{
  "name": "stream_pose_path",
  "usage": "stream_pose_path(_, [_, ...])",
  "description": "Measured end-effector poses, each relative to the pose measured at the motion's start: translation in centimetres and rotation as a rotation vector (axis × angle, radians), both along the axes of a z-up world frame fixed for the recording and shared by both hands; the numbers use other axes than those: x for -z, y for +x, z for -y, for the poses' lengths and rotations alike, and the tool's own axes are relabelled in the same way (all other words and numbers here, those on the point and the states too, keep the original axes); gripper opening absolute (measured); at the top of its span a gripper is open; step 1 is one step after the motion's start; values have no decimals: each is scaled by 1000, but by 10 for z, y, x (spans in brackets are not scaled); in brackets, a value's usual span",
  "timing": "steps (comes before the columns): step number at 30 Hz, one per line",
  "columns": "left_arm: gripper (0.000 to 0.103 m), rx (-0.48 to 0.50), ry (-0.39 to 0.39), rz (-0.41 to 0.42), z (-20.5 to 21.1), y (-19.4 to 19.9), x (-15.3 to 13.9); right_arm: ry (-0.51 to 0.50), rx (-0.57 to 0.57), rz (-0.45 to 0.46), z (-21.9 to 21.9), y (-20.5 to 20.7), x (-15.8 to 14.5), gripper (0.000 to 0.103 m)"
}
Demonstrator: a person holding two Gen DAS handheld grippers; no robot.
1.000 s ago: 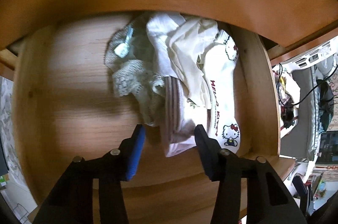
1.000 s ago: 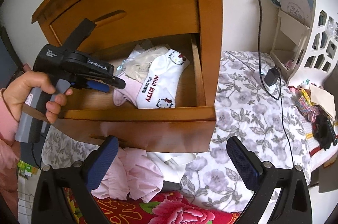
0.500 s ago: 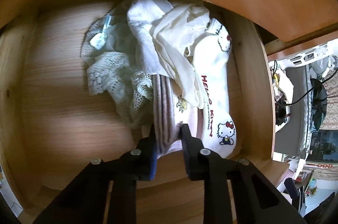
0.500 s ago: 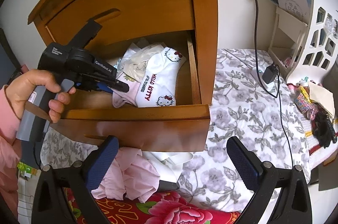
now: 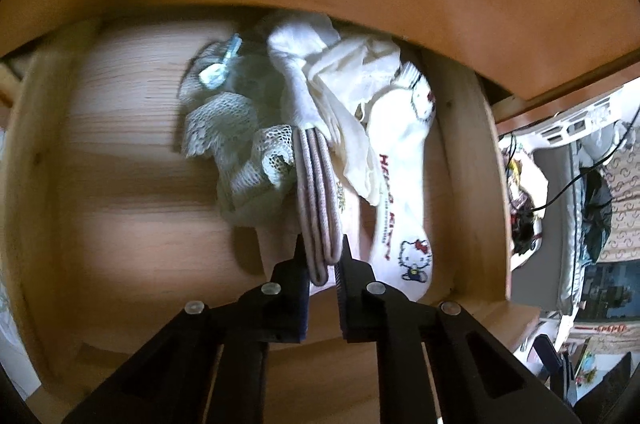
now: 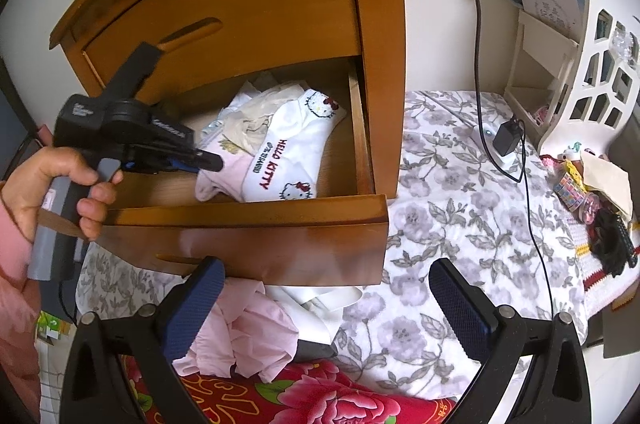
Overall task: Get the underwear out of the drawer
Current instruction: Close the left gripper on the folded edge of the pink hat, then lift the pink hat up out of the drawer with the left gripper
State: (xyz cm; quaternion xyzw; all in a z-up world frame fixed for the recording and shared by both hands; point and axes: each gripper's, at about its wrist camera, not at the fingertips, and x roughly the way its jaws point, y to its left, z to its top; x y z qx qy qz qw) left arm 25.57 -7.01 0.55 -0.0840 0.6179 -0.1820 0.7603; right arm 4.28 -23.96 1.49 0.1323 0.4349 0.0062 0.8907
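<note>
1. A Hello Kitty garment (image 5: 404, 184) and lace cloth (image 5: 236, 144) crowd the open drawer (image 5: 120, 164).
2. Pink folded underwear (image 5: 320, 208) lies between them.
3. The left gripper (image 5: 322, 256) has just closed, pinching it; the right gripper (image 6: 320, 300) gapes empty.

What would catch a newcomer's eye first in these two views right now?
Probably the left gripper, its fingers just closed on the folded edge of a pink garment at the front of the open wooden drawer. Right beside it lies the white Hello Kitty underwear, against the drawer's right wall. Outside, the right gripper hangs open over a heap of pale pink clothes on the floral bedspread.
</note>
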Motion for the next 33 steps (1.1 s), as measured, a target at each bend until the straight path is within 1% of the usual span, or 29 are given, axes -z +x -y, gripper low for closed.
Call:
stream_pose_path(6, [11, -49, -84, 91, -22, -24, -27, 2, 1, 2, 0, 0, -1, 103])
stream_pose_path(8, [11, -62, -95, 114, -28, -19, -33, 0, -3, 4, -2, -1, -2, 103])
stream_pose_path(12, [11, -93, -112, 181, -39, -28, -48, -1, -4, 7, -4, -3, -3, 103])
stream_pose_path(16, [11, -118, -125, 231, -50, -35, -59, -6, -7, 5, -6, -4, -4, 103])
stream_pose_path(21, [11, -145, -143, 308, -65, -55, -79, -10, -11, 11, -8, -6, -8, 103])
stream_pose_path(25, [11, -160, -168, 378, -76, -79, -97, -17, -15, 17, -11, -8, -13, 103])
stream_pose_path(30, [11, -171, -189, 430, -88, -102, -114, -27, -29, 25, -17, -12, -18, 103])
stream_pose_path(33, [11, -174, -203, 447, -92, -113, -120, -33, -39, 29, -23, -14, -22, 103])
